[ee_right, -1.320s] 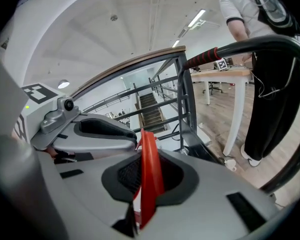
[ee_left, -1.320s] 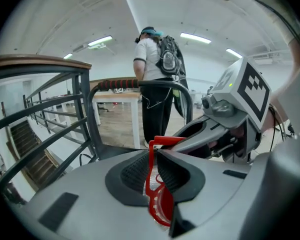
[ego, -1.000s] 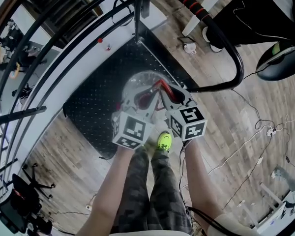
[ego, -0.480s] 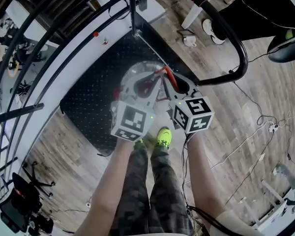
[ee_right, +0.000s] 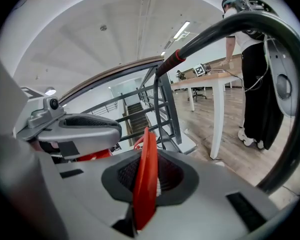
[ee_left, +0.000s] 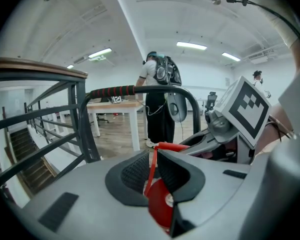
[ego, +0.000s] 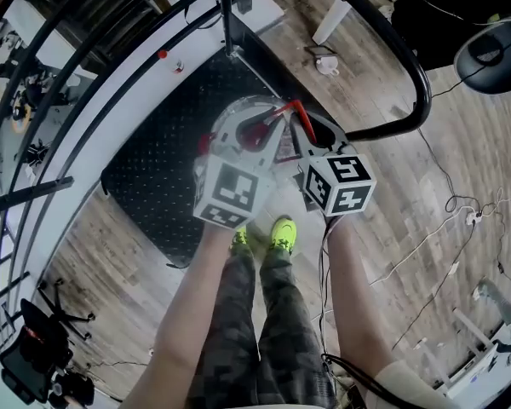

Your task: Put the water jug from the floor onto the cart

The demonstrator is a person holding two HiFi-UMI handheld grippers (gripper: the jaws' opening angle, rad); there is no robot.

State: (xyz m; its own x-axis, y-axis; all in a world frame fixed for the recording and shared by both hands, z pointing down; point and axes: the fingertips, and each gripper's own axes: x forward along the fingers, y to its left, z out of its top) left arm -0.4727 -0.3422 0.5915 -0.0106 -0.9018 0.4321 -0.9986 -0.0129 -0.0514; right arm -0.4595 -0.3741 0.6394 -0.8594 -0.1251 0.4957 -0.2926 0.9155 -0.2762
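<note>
Both grippers share one hold: the left gripper (ee_left: pixel 152 166) has its jaws closed on the thin red handle (ee_left: pixel 151 170) of the water jug (ego: pixel 238 116), and the right gripper (ee_right: pixel 146 176) has its jaws pinched on the same red strap. The jug hangs over the cart's black deck (ego: pixel 149 173), toward the side nearest the cart's push bar (ego: pixel 413 83). Whether its base touches the deck cannot be told.

A jug this size is likely heavy, and any water inside would slosh. Its clear round body looks smooth and too wide for the jaws, so the handle is the only sensible hold. That strap looks thin and bendy, so it could flex or slide.
</note>
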